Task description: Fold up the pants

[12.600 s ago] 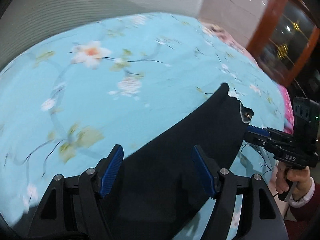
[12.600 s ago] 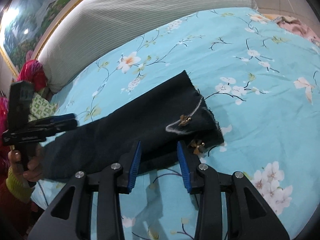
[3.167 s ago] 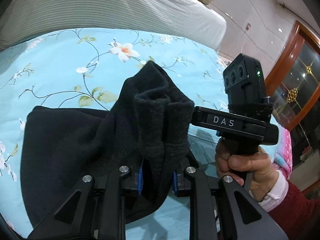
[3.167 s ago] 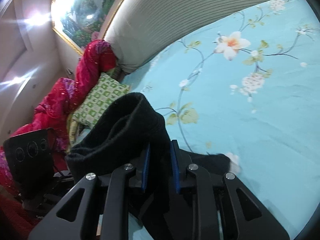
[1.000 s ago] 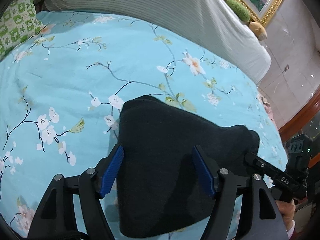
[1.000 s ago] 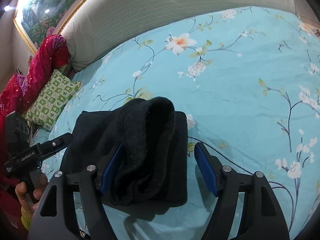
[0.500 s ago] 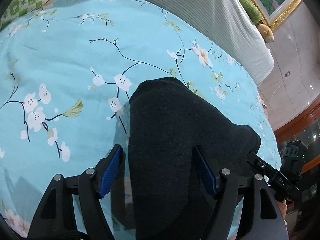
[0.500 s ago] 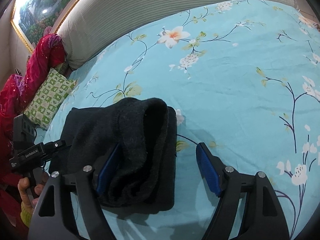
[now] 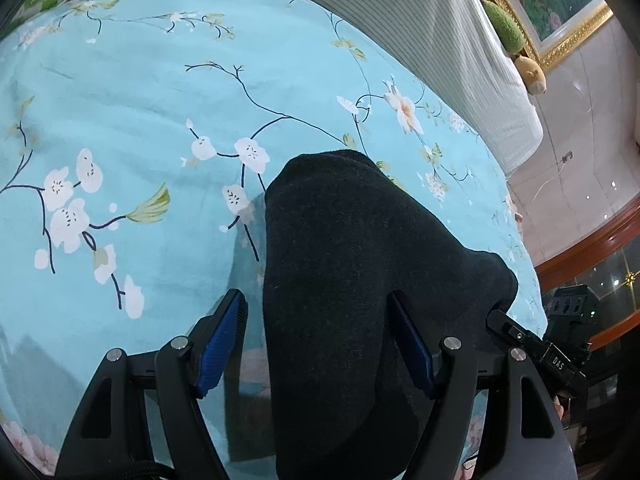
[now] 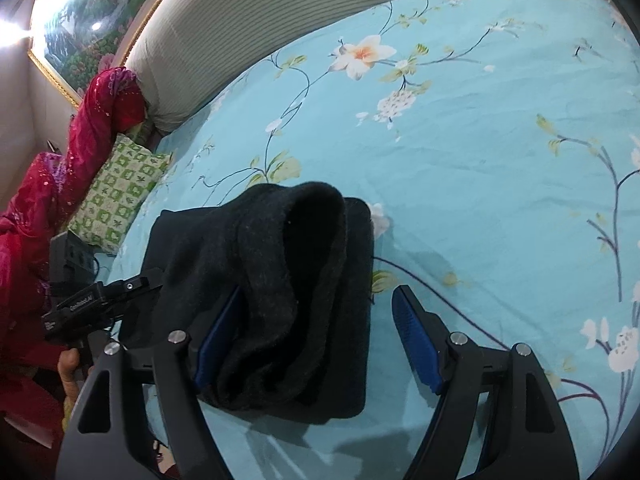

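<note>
I see black pants (image 10: pixel 280 280) on a turquoise bedsheet (image 10: pixel 480 200) printed with white blossoms; beside the sheet's edge lie a green-checked pillow (image 10: pixel 120 192) and magenta cloth (image 10: pixel 104 100).

Home bedroom: floral-sheeted bed (image 9: pixel 160 100), headboard (image 10: pixel 280 12).

White letters reading "DAS" are showing on the right gripper (image 9: pixel 560 360) body in the left wrist view. The left gripper (image 10: pixel 86 304) is carrying small white lettering, too blurred to read.
</note>
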A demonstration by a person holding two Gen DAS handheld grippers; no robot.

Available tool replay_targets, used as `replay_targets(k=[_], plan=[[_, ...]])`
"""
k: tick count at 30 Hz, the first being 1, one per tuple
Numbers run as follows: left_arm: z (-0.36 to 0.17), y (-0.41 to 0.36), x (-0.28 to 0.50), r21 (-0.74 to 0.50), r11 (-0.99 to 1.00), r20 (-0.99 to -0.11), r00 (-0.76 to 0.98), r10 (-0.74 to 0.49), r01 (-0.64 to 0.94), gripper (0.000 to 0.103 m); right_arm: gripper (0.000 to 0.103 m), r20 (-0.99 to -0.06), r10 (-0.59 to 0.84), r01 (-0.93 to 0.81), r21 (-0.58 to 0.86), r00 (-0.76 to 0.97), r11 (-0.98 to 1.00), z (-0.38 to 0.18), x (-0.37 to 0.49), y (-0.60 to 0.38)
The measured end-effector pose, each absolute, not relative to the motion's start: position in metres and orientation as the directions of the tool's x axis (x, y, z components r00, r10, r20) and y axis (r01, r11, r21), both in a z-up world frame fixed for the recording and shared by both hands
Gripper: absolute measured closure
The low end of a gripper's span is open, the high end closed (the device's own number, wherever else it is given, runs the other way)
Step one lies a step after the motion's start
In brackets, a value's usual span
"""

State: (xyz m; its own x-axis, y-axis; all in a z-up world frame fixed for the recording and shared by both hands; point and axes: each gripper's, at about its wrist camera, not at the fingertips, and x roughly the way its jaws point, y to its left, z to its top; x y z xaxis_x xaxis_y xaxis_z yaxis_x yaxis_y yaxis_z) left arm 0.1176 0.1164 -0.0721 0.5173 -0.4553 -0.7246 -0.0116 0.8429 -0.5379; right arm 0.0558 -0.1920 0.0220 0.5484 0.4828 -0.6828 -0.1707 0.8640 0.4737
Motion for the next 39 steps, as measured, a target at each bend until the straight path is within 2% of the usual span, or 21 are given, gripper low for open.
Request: replay_targets(k=[12,14,16,18,21,26,29,39], plan=[[-0.072,0.112,0.122,-0.534,0.845,-0.732,0.501,-0.462,-0.001,0.031,0.027,-0.671,0.526,-0.191,0.509,0.522,0.839,0.021,0.057,-0.193],[-0.074,0.115,0.122,-0.552,0.834,-0.722,0.500,-0.477,-0.002,0.035,0.027,-0.675,0.529,-0.204,0.502,0.515,0.840,0.019,0.058,-0.190],[-0.078,0.119,0.122,-0.587,0.810,-0.704,0.495,-0.509,-0.003,0.045,0.027,-0.678,0.531,-0.217,0.496,0.508,0.841,0.016,0.059,-0.186],[-0.082,0.123,0.123,-0.620,0.785,-0.687,0.493,-0.534,-0.014,0.049,0.027,-0.677,0.538,-0.229,0.496,0.502,0.838,0.014,0.060,-0.183],[-0.083,0.125,0.123,-0.641,0.767,-0.672,0.495,-0.552,-0.015,0.054,0.031,-0.672,0.550,-0.240,0.502,0.496,0.831,0.013,0.061,-0.181],[-0.073,0.118,0.120,-0.628,0.778,-0.667,0.508,-0.545,0.009,0.062,0.048,-0.652,0.586,-0.253,0.536,0.481,0.805,0.014,0.059,-0.183],[-0.064,0.117,0.114,-0.619,0.785,-0.661,0.521,-0.540,0.027,0.065,0.052,-0.645,0.587,-0.256,0.537,0.489,0.804,0.019,0.057,-0.182],[-0.020,0.130,0.104,-0.552,0.832,-0.650,0.602,-0.464,0.046,0.066,0.055,-0.624,0.592,-0.326,0.497,0.510,0.804,0.054,0.072,-0.158]])
